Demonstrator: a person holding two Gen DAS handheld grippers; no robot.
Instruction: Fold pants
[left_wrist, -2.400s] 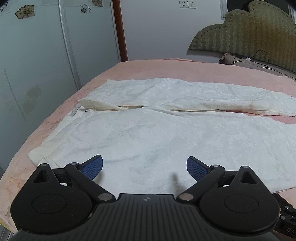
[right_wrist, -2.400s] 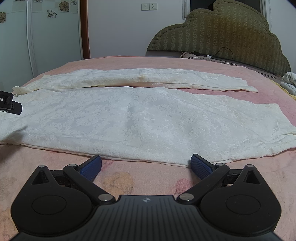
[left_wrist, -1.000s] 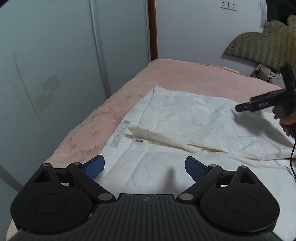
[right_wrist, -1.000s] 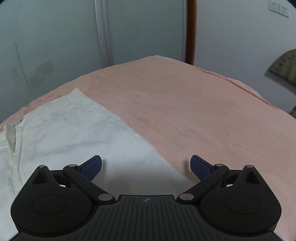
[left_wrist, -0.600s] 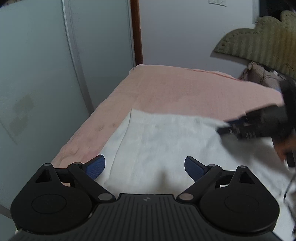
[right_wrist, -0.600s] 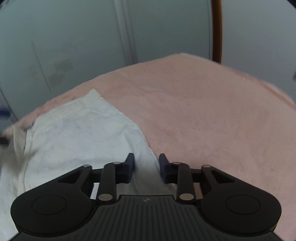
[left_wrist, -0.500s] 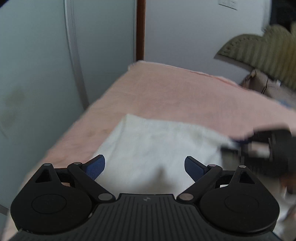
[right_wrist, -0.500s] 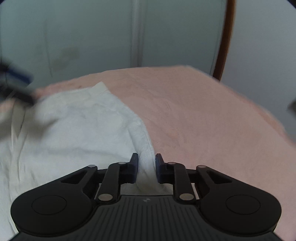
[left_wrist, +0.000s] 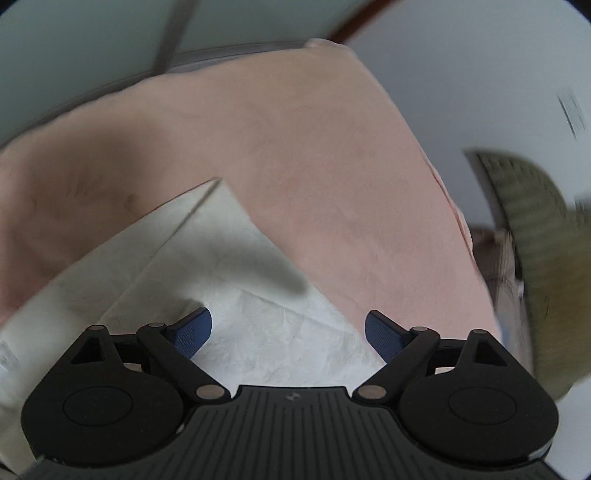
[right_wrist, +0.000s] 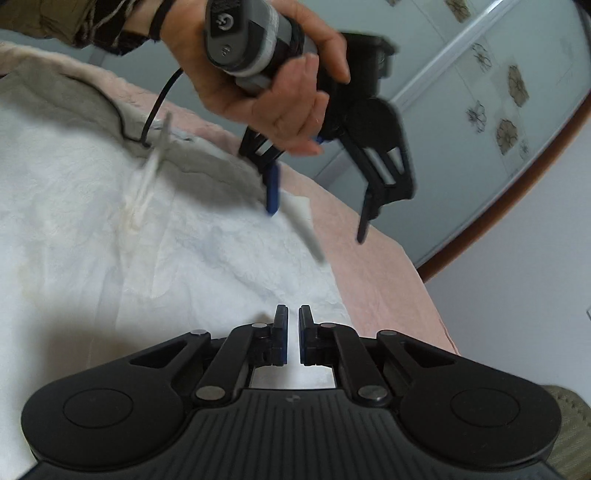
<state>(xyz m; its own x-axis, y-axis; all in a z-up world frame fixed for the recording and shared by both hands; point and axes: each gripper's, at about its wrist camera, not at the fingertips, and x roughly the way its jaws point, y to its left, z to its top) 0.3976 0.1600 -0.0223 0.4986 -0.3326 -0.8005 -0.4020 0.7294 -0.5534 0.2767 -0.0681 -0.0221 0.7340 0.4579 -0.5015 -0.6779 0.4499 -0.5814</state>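
Observation:
The white pants (right_wrist: 92, 221) lie spread on the pink bed sheet (right_wrist: 369, 266). My right gripper (right_wrist: 293, 310) is shut on the pants' edge next to the sheet, with white cloth showing in the thin gap between its pads. My left gripper (right_wrist: 317, 223), held in a hand (right_wrist: 266, 85), hovers over the far corner of the pants. In the left wrist view that corner of the pants (left_wrist: 240, 266) lies below and between the wide-apart fingers of the left gripper (left_wrist: 286, 317). Its jaws are closing slightly and nothing is pressed between the pads.
Pink sheet (left_wrist: 295, 147) stretches beyond the pants to the bed's edge. Frosted wardrobe doors (right_wrist: 498, 92) with flower prints stand past the bed. A padded headboard (left_wrist: 535, 258) is at the right. A black cable (right_wrist: 159, 103) hangs from the left hand over the cloth.
My right gripper closed on the pants' edge and rolled. My left gripper swung across and tilted down over the pants' corner, staying wide apart.

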